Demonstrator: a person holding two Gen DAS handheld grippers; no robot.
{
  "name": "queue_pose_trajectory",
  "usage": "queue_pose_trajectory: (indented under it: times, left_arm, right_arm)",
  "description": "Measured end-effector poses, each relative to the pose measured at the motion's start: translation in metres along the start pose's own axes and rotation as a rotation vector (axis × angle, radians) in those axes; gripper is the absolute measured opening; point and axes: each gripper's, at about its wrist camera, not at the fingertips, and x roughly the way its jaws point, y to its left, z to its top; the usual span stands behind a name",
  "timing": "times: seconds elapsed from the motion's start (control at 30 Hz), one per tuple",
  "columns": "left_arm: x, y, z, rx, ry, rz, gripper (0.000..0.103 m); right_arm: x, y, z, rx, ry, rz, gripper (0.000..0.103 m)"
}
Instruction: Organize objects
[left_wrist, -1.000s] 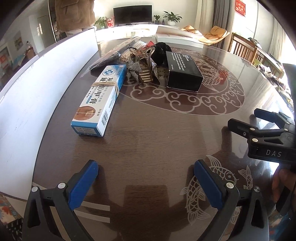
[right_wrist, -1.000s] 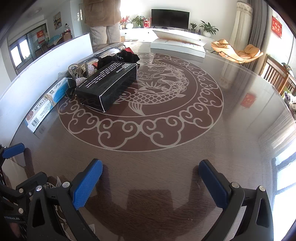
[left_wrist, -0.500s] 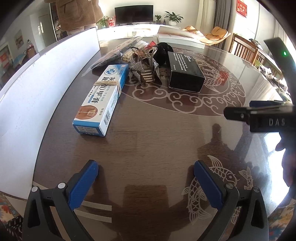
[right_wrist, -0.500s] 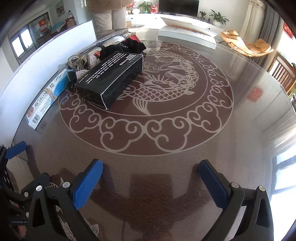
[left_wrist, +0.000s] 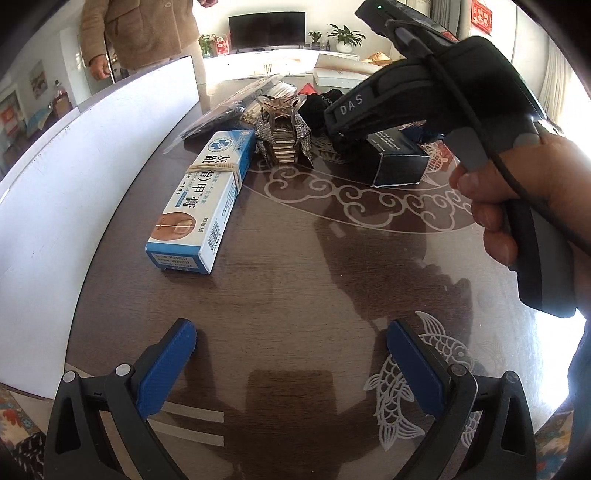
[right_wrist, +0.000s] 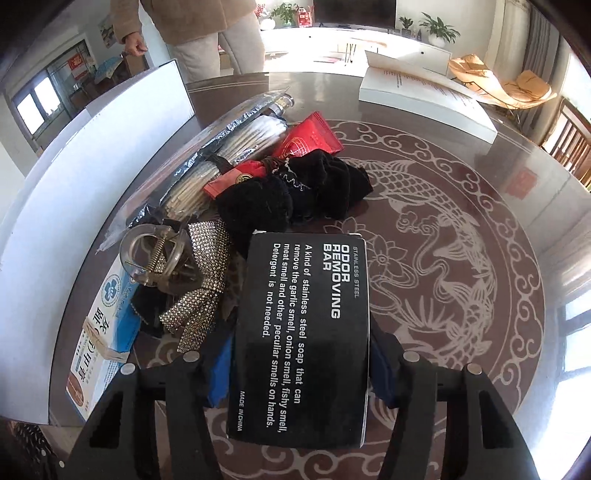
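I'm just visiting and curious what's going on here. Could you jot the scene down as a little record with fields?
surface: round dark table with a fish pattern
right gripper: jaws closing, black box between them
left gripper: open, holding nothing, above bare table
pile by the box: hair clip, black cloth, red packet
left edge: blue and white carton
background: a person standing

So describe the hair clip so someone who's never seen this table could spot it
On the round dark table with the carp pattern, look at the pile by the white board. The hair clip sits between the blue-and-white box and the black box: clear claw, rhinestone bow.
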Motion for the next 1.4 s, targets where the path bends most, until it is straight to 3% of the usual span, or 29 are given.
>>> queue_pose_trajectory:
  times: [0.33, 0.37, 0.4, 0.43, 0.73, 0.77, 0.83, 0.9, 1.1, 1.27, 1.33, 1.4]
  left_arm:
    - [0.001, 0.001, 0.0, -0.002, 0.0, 0.001, 0.103]
    - [0.001, 0.001, 0.001, -0.002, 0.0, 0.002, 0.103]
    - [0.002, 0.001, 0.001, -0.001, 0.0, 0.001, 0.103]
    - [0.002, 0.001, 0.001, -0.001, 0.0, 0.001, 0.103]
    - [0.001, 0.001, 0.005, 0.005, 0.034, 0.015, 0.103]
    - [-0.004, 0.002, 0.007, 0.005, 0.021, 0.042, 0.103]
    - [-0.022, 0.012, 0.015, -0.016, -0.082, 0.08, 0.103]
    - [-0.032, 0.027, 0.03, -0.056, -0.148, 0.084, 0.103]
    - [0.015, 0.062, 0.09, -0.084, -0.033, 0.144, 0.103]
    - [0.063, 0.082, 0.098, -0.147, 0.097, 0.079, 0.103]
    - [0.061, 0.076, 0.097, -0.104, 0.041, 0.08, 0.091]
    - [0.053, 0.064, 0.092, -0.062, 0.0, 0.053, 0.046]
  right_arm:
    - [-0.058, -0.066, -0.106, -0.001, -0.112, -0.119, 0.061]
    - [-0.06, -0.07, -0.114, -0.004, -0.126, -0.136, 0.072]
    - [-0.06, -0.072, -0.118, -0.004, -0.135, -0.157, 0.091]
    - [-0.059, -0.076, -0.122, 0.003, -0.142, -0.161, 0.098]
    - [-0.054, -0.084, -0.121, 0.042, -0.126, -0.105, 0.103]
    - [-0.054, -0.084, -0.121, 0.042, -0.126, -0.105, 0.103]
    - [-0.054, -0.084, -0.121, 0.042, -0.126, -0.105, 0.103]
    - [-0.054, -0.084, -0.121, 0.042, -0.126, -0.106, 0.103]
    - [-0.054, -0.084, -0.121, 0.041, -0.126, -0.106, 0.103]
    - [-0.054, -0.084, -0.121, 0.041, -0.126, -0.107, 0.103]
    - [-0.054, -0.084, -0.121, 0.041, -0.126, -0.107, 0.103]
    - [-0.054, -0.084, -0.121, 0.041, -0.126, -0.107, 0.103]
